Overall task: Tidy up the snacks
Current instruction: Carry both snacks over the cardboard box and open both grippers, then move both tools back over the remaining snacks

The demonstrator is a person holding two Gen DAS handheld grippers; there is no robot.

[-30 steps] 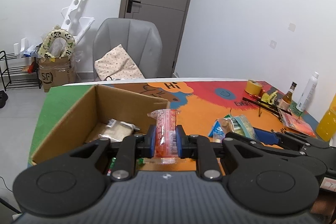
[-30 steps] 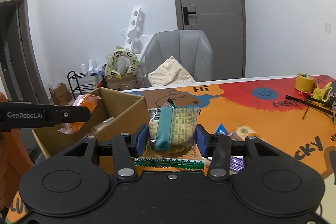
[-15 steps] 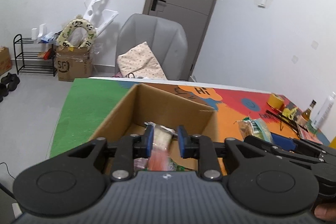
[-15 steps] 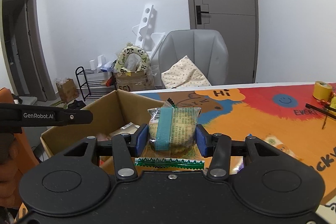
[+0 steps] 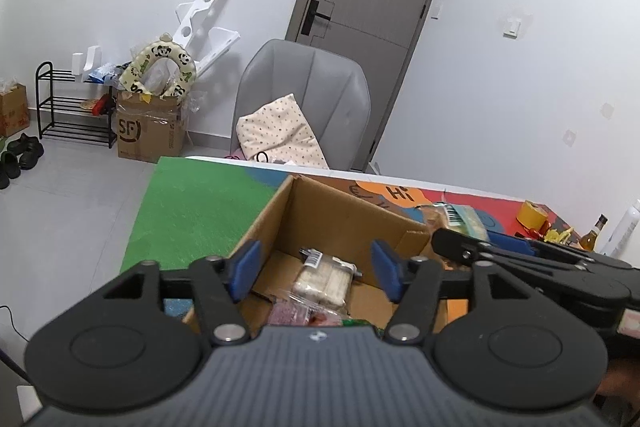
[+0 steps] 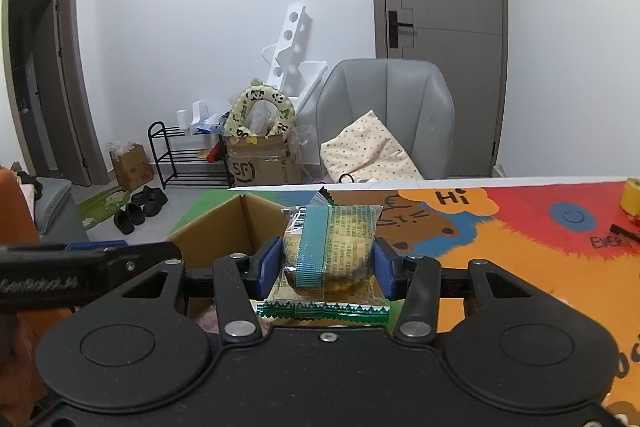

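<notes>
I see a brown box [image 5: 340, 223] of rough, matt cardboard under my left gripper [image 5: 316, 269], which is matt black plastic with blue rubbery pads [image 5: 244, 267]. Inside lie snack packs [image 5: 324, 277] in shiny see-through plastic. My right gripper [image 6: 326, 267] squeezes a cake pack [image 6: 332, 247] in glossy, crinkly plastic. The bench [image 6: 520, 239] beyond looks smooth and painted.

I read "SF" on the taped cardboard carton [image 6: 262, 167] by the shoe rack, and "Hi" on the orange patch of the table mat [image 6: 452, 197]. "EVER" shows partly on the mat's red area. The snack packet's [image 6: 330, 247] print is too small.
</notes>
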